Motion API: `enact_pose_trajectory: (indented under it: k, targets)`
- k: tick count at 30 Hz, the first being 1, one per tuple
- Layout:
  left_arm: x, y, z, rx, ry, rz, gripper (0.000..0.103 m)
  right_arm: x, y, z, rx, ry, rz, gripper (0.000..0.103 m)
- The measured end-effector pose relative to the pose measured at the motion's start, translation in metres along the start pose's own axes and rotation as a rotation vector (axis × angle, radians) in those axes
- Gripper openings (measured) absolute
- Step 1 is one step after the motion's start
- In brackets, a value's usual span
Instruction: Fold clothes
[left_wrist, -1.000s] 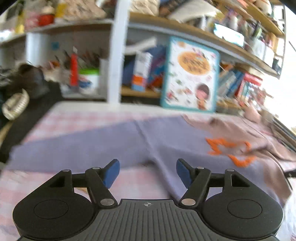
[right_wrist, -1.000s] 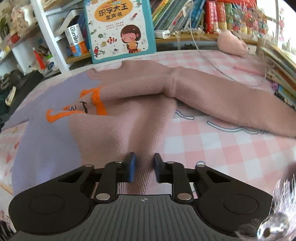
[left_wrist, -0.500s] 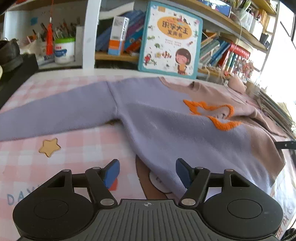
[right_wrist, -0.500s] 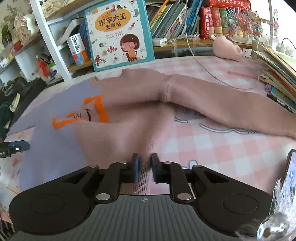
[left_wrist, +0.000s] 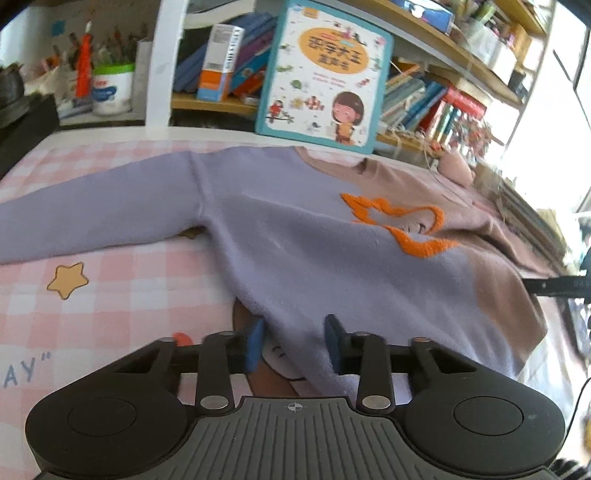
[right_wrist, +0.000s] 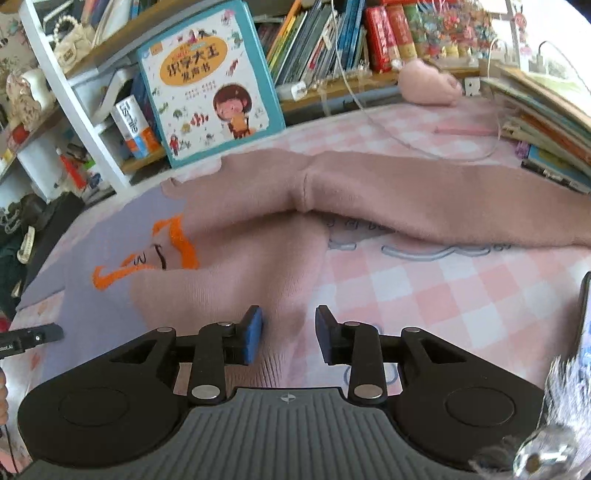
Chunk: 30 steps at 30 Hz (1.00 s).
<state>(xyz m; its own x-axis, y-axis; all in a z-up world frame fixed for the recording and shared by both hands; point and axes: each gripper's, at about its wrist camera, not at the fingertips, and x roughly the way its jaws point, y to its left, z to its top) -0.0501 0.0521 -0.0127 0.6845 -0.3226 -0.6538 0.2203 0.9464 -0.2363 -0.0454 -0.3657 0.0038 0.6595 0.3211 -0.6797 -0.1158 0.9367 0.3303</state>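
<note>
A sweater (left_wrist: 295, 236), half purple and half dusty pink with an orange outline sewn on the chest, lies flat on a pink checked cloth (left_wrist: 122, 295) that covers the table, with both sleeves spread to the sides. The left gripper (left_wrist: 293, 341) sits at the lower hem of the purple half; its jaws have just been closing, and the hem lies between the two blue pads, though a gap shows there and it is not clear that the pads already press the fabric. The right gripper (right_wrist: 288, 332) sits at the lower hem of the pink half; its jaws have just been opening, and the pink fabric lies in the gap between them, with the pads standing apart from it. Behind the sweater a children's picture book (right_wrist: 210, 81) stands upright against a shelf full of books (right_wrist: 332, 40) (a soft pink toy (right_wrist: 428, 83) lies near the far right edge of the table).
</note>
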Motion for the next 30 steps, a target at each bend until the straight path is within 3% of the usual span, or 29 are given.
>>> enact_pose_trajectory:
  k: [3, 5, 9, 12, 15, 18, 19, 21, 22, 25, 27, 28, 30]
  targets:
    - [-0.001, 0.009, 0.003, -0.04, -0.021, 0.031, 0.006, 0.001, 0.005, -0.003, 0.007, 0.01, 0.013, 0.012]
    - [-0.01, 0.022, 0.009, -0.093, -0.066, 0.048, 0.006, -0.001, 0.008, -0.005, 0.018, 0.003, 0.019, 0.009]
    - [-0.027, 0.035, 0.017, -0.093, -0.104, 0.106, 0.005, -0.022, 0.032, -0.013, 0.011, 0.036, 0.217, 0.008]
    - [-0.026, 0.042, 0.013, -0.093, -0.072, 0.138, 0.005, -0.028, 0.051, -0.025, -0.078, 0.121, 0.306, 0.008]
    - [-0.024, 0.046, 0.007, -0.102, -0.046, 0.141, 0.005, -0.026, 0.054, -0.032, -0.112, 0.169, 0.278, 0.009]
    - [-0.025, 0.048, 0.002, -0.108, -0.037, 0.137, 0.005, -0.024, 0.045, -0.03, -0.057, 0.189, 0.279, 0.013]
    - [-0.027, 0.048, 0.002, -0.108, -0.039, 0.135, 0.005, -0.025, 0.043, -0.029, -0.043, 0.186, 0.28, 0.016]
    - [-0.029, 0.05, 0.001, -0.109, -0.037, 0.132, 0.005, -0.026, 0.033, -0.022, -0.008, 0.139, 0.225, 0.043]
    - [-0.029, 0.051, 0.001, -0.109, -0.035, 0.13, 0.005, -0.026, 0.028, -0.019, 0.01, 0.113, 0.195, 0.044]
    - [-0.032, 0.052, 0.001, -0.103, -0.034, 0.125, 0.005, -0.022, 0.011, -0.01, 0.075, 0.053, 0.118, 0.044]
    - [-0.034, 0.051, 0.0, -0.1, -0.036, 0.124, 0.004, -0.007, 0.003, -0.008, 0.119, 0.07, 0.103, 0.04]
    - [-0.035, 0.051, 0.0, -0.101, -0.037, 0.124, 0.004, 0.0, 0.0, -0.007, 0.14, 0.08, 0.097, 0.036]
    - [-0.034, 0.052, -0.001, -0.105, -0.034, 0.125, 0.004, 0.007, 0.005, -0.006, 0.117, 0.075, 0.097, 0.016]
